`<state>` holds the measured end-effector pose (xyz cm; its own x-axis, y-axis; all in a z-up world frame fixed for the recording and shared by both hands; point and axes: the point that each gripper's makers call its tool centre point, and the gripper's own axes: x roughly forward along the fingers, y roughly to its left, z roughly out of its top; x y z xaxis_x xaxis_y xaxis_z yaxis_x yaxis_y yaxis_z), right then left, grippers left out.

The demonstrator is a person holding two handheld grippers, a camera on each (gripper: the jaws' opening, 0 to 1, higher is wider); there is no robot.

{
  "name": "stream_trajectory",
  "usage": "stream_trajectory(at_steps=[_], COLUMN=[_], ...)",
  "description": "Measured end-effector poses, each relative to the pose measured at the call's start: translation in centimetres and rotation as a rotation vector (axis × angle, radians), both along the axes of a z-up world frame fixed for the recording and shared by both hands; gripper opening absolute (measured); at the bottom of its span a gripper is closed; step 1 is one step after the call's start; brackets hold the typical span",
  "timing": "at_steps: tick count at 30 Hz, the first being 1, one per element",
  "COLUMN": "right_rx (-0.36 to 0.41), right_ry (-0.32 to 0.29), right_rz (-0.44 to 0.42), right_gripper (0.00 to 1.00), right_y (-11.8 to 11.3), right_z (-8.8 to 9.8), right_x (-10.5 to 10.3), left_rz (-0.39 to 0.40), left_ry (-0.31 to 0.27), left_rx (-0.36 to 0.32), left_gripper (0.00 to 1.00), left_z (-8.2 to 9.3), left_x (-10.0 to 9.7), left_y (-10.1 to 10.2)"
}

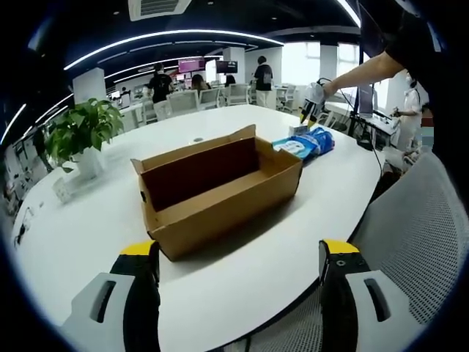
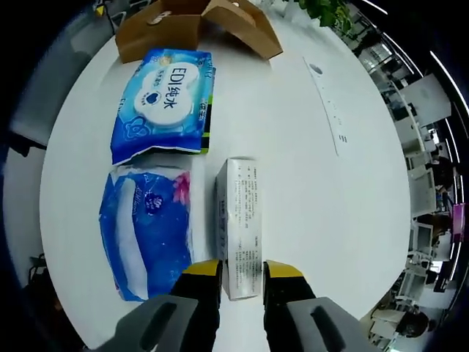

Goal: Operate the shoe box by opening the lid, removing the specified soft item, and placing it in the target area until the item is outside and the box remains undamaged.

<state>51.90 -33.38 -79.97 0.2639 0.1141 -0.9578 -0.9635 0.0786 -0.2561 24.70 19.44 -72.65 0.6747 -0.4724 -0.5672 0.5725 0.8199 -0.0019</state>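
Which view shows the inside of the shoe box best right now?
The left gripper view: the shoe box sits whole and open in the middle, with its bare floor and inner walls visible. The right gripper view catches just part of the shoe box at its top edge, beyond the tissue packs.

Open-plan office: white meeting table [image 1: 88, 220], desks, chairs [image 1: 238, 93], potted plant [image 1: 79, 132].

potted plant [image 1: 79, 132] on white bench [image 1: 242, 286] | grey mesh chair [image 1: 421, 235] beside bench | people standing at far desks [image 1: 209, 95]
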Motion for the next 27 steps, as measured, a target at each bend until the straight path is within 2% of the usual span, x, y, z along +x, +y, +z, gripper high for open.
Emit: stream_trajectory(at_steps=[5, 8, 12, 17, 27], right_rx=[0.006, 0.036, 0.056, 0.101, 0.193], right_ry=[-0.009, -0.008, -0.012, -0.018, -0.018], right_rz=[-0.009, -0.050, -0.064, -0.112, -0.160], right_gripper=[0.19, 0.21, 0.24, 0.33, 0.43], right_y=[0.0, 0.4, 1.0, 1.8, 4.1], right_z=[0.4, 0.8, 1.2, 1.8, 3.1], right_x=[-0.1, -0.4, -0.9, -1.0, -2.7], left_rz=[-0.003, -0.007, -0.007, -0.005, 0.005], left_ry=[-0.002, -0.004, -0.009, -0.015, -0.028], left_rx=[-0.002, -0.005, -0.007, -0.010, -0.026], left_gripper=[0.93, 0.94, 0.94, 0.94, 0.95], left_z=[0.0, 0.1, 0.3, 0.4, 0.9], left_x=[0.0, -0.1, 0.0, 0.0, 0.1], left_y=[-0.1, -0.2, -0.2, -0.2, -0.1])
